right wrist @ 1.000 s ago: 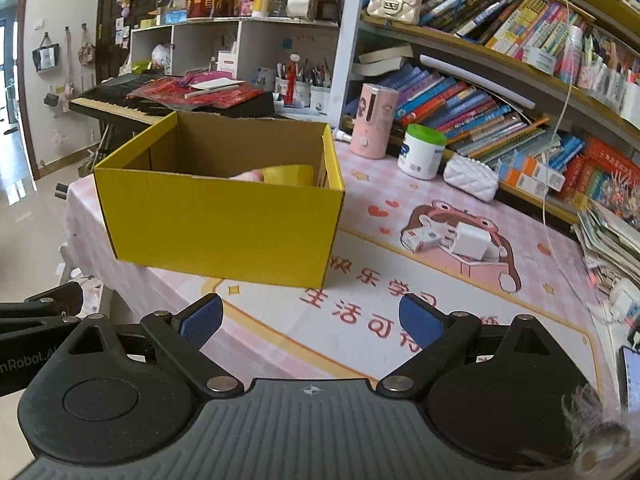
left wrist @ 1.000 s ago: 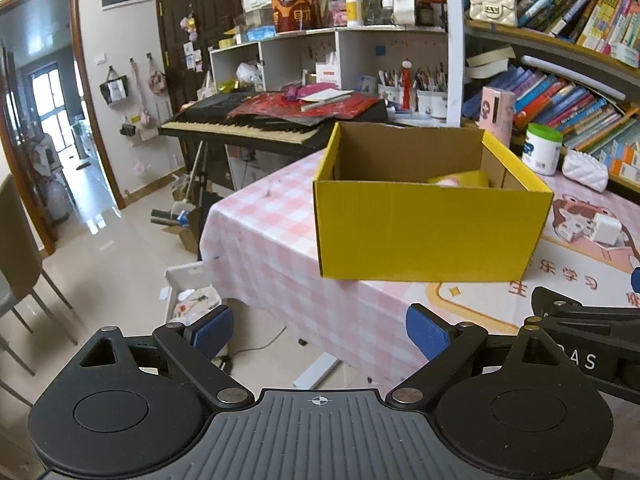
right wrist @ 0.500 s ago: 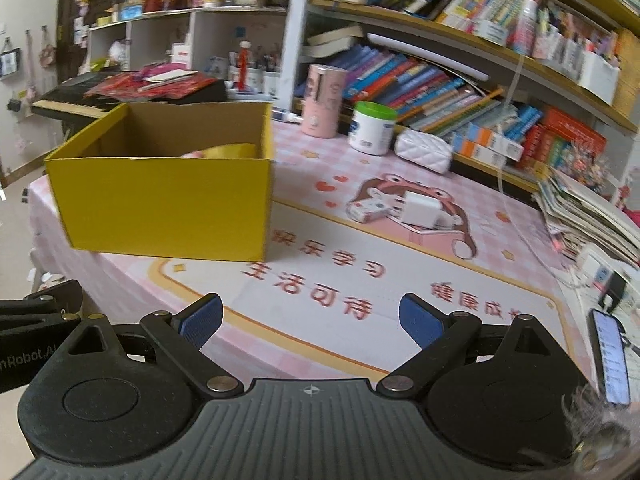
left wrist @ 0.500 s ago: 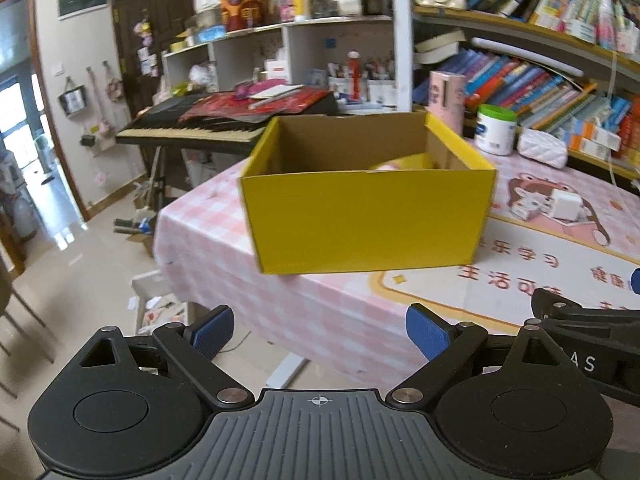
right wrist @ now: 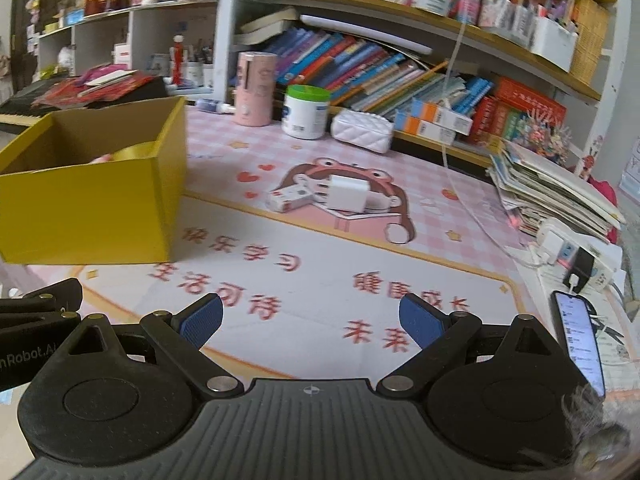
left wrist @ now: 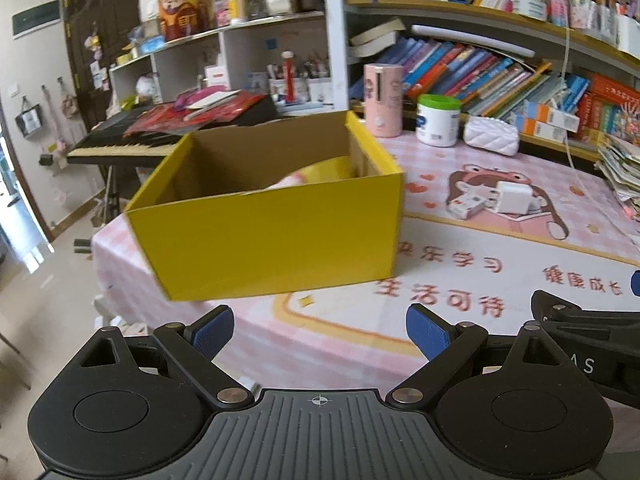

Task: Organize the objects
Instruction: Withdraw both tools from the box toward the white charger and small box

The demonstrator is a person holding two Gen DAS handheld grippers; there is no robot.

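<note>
Covering most of both views, the tabletop (right wrist: 320, 280) wears a pink checked mat printed with a cartoon figure. At ten o'clock on it in the right wrist view sits the open yellow box (right wrist: 92, 208), with something yellow and pink (only partly visible) inside (left wrist: 320, 170). Near the mat's centre, at about one o'clock from the box, a white charger (right wrist: 348, 194) lies touching a small white carton (right wrist: 290, 200). A phone (right wrist: 580, 336) rests at four o'clock. Both the left tool (left wrist: 320, 330) and the right tool (right wrist: 310, 318) hover with jaws spread wide, nothing between them.
</note>
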